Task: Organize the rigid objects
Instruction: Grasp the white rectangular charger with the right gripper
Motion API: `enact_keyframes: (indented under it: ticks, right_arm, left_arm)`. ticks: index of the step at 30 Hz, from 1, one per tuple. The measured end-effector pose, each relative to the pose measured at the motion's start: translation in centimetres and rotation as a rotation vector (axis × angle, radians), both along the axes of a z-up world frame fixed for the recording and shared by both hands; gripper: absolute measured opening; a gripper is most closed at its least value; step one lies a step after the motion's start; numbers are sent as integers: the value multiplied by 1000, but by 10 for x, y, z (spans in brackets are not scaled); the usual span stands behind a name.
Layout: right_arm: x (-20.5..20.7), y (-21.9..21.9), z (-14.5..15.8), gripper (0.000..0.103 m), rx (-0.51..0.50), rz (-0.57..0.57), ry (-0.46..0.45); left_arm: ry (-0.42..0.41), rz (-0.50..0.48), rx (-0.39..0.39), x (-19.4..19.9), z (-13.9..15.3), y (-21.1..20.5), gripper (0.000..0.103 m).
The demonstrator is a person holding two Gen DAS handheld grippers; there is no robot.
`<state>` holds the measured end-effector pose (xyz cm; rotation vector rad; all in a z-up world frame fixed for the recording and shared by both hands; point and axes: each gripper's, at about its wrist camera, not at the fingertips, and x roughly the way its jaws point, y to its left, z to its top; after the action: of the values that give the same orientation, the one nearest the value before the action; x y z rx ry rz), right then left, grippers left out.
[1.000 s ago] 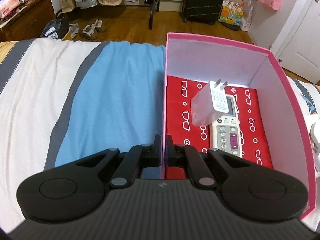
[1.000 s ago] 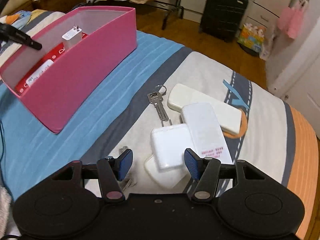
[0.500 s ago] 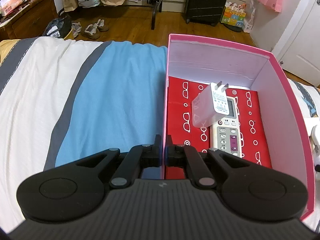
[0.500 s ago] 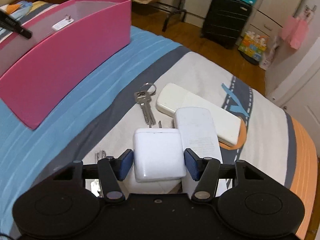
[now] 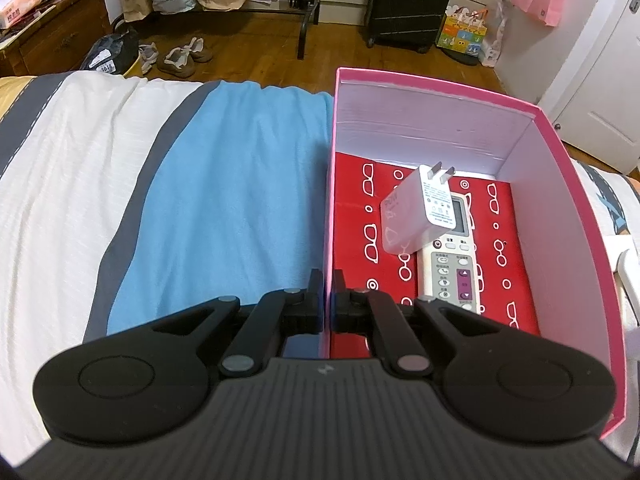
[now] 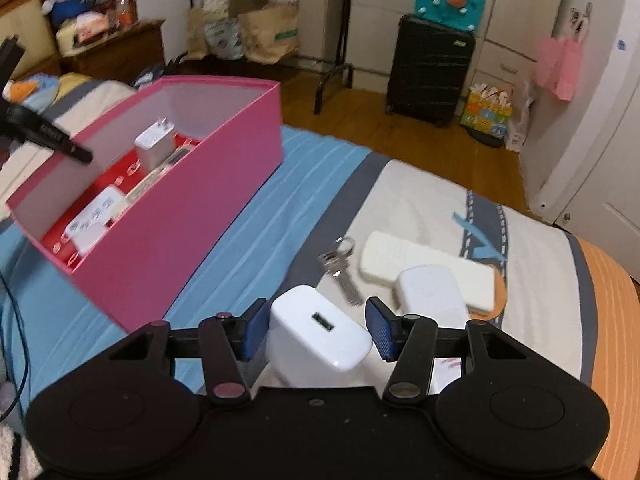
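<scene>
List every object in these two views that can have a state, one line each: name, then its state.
left gripper: shut on the pink box's wall
right gripper: shut on the white charger
white charger: held, lifted off the bed
pink box: open, no lid, on the bed
plug adapter: in the box, prongs up, leaning on the remote
remote: flat in the box, buttons up
keys: lying on the bed

Both tools are matte black plastic with two round discs at the near corners and linkage bars pinned by silver and copper-toned rivets. The left claw (image 5: 327,294) has plain black fingers (image 5: 315,286), a ribbed grey housing and a small lightning mark. The right claw (image 6: 316,326) carries ridged blue pads (image 6: 378,326).
</scene>
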<state>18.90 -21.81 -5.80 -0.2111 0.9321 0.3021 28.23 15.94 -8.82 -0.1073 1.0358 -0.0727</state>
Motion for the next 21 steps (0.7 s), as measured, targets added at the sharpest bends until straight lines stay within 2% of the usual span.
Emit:
enact_keyframes:
  ticks: [3,4,7,8,10,11,14,17,21]
  right_arm:
    - [-2,6,-1,11,-11,-15,13]
    - [-2,5,0,6,-5,-24,20]
    - [0,1,-2,6,51,-12,85]
    - [-1,2,-3,12,52,-8,87]
    - [-5,4,-2,15,49,1,84]
    - [-6,3,-2,26,52,0,77]
    - [-5,2,-5,45,44,-12,83]
    - [-4,5,-15,49,-57,-11,75]
    - [5,-1,-39,45,-32,-51,158]
  left_arm:
    - [-4,-3,-6,-2,1,1,3]
    - [-4,-3,-5,-2,1,1,3]
    - [-9,-8,5,-4,2,0,3]
    - [-12,-10,7,-5,3,0,2]
    - [-19,-11,5,-7,6,0,2]
    - [-20,-9,0,-8,7,1,2]
    - [-22,-6,-12,-9,9,3,2]
    - [-24,-4,-14,-9,9,3,2]
    - [-26,0,-17,-9,9,3,2]
